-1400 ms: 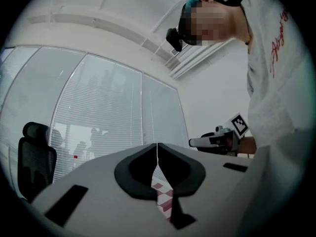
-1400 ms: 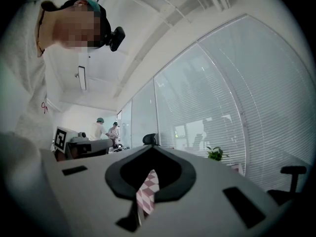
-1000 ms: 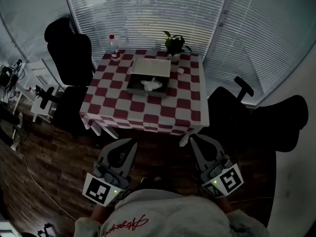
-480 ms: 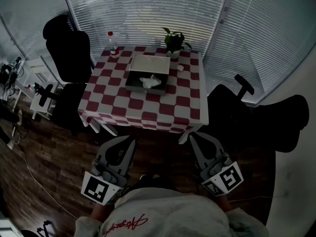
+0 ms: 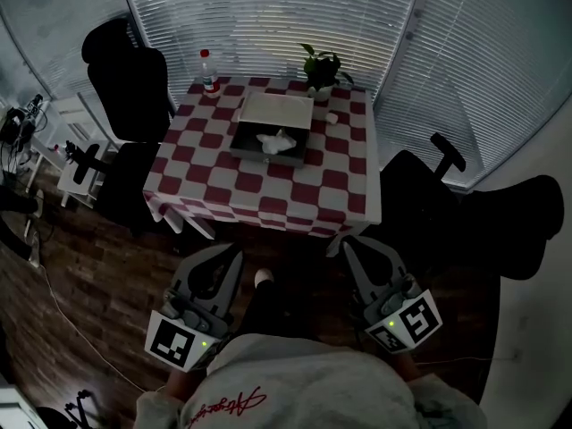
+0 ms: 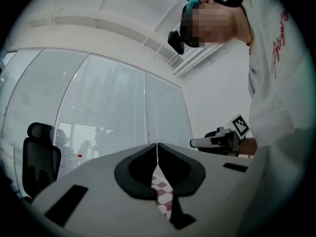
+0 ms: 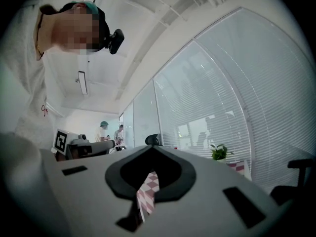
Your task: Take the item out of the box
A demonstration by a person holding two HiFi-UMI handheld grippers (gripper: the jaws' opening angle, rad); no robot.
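both grippers hang low in front of the person, short of the table (image 5: pixel 268 206) and pointing toward it. the left gripper (image 5: pixel 232 257) has its jaws together with nothing between them: in its own view the two tips meet in a thin seam, and a strip of the checked cloth shows through the opening below. the right gripper (image 5: pixel 351 248) is the same, jaws closed and empty. the two sit side by side and apart, each with its marker cube toward the person. a red-and-white checked cloth covers the table. the box (image 5: pixel 266 158) is dark and open, on the far half of the table, about midway between the left and right edges. the item (image 5: pixel 275 140), white and crumpled, lies inside the box. a pale flat lid (image 5: pixel 278 110) touches the box's far side and reaches toward the far edge. a bottle (image 5: pixel 209 70) stands at the far left corner, a plant (image 5: pixel 322 68) on the far edge near the right corner, and a small white thing (image 5: pixel 332 117) just beside the plant. a black left chair (image 5: pixel 134 79) stands by the left edge and a black right chair (image 5: pixel 420 195) off the right edge.
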